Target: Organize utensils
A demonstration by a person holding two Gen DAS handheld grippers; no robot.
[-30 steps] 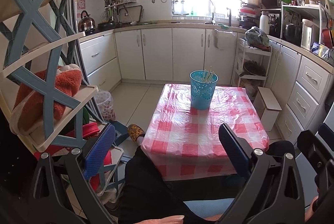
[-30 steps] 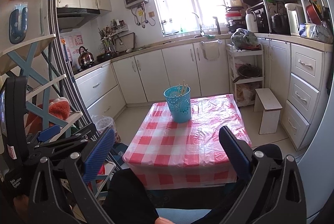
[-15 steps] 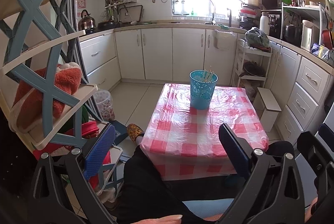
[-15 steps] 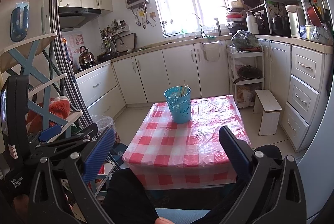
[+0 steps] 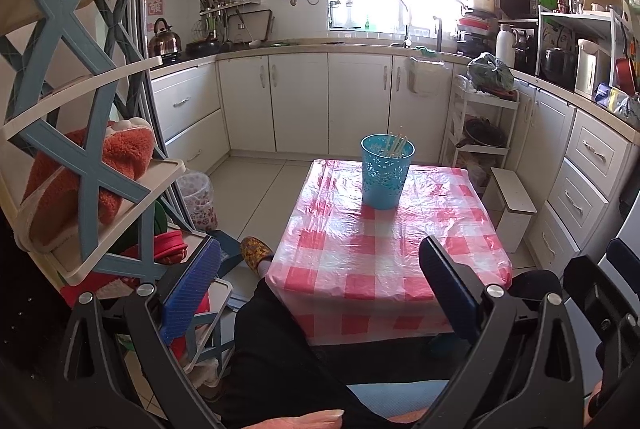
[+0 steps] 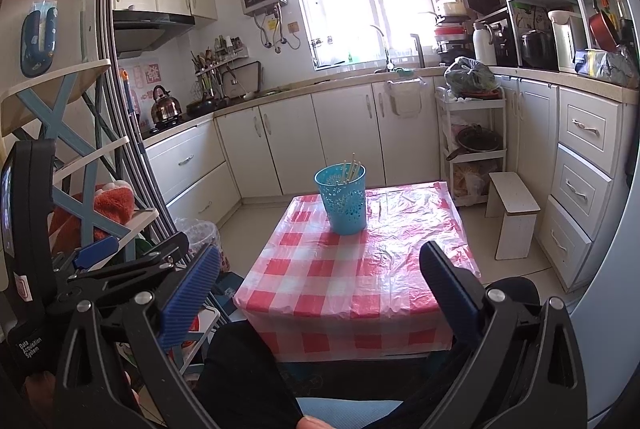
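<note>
A turquoise perforated holder (image 5: pixel 386 171) stands at the far side of a low table with a red-and-white checked cloth (image 5: pixel 384 257). Several pale chopsticks (image 5: pixel 396 144) stand in it. It also shows in the right wrist view (image 6: pixel 343 199), with the chopsticks (image 6: pixel 351 168) and the table (image 6: pixel 352 277). My left gripper (image 5: pixel 320 285) is open and empty, held back from the table's near edge above my lap. My right gripper (image 6: pixel 320 287) is open and empty too, also short of the table. The left gripper (image 6: pixel 132 257) shows at the left of the right wrist view.
A blue-and-cream shelf rack (image 5: pixel 92 165) with an orange plush item (image 5: pixel 92 169) stands close at the left. A small white stool (image 5: pixel 514 207) and white drawers (image 5: pixel 584 189) are at the right. A bin (image 5: pixel 196 199) sits on the floor at the left. Cabinets line the far wall.
Both views have shifted only slightly; the grippers stay open and empty and nothing on the table has moved.
</note>
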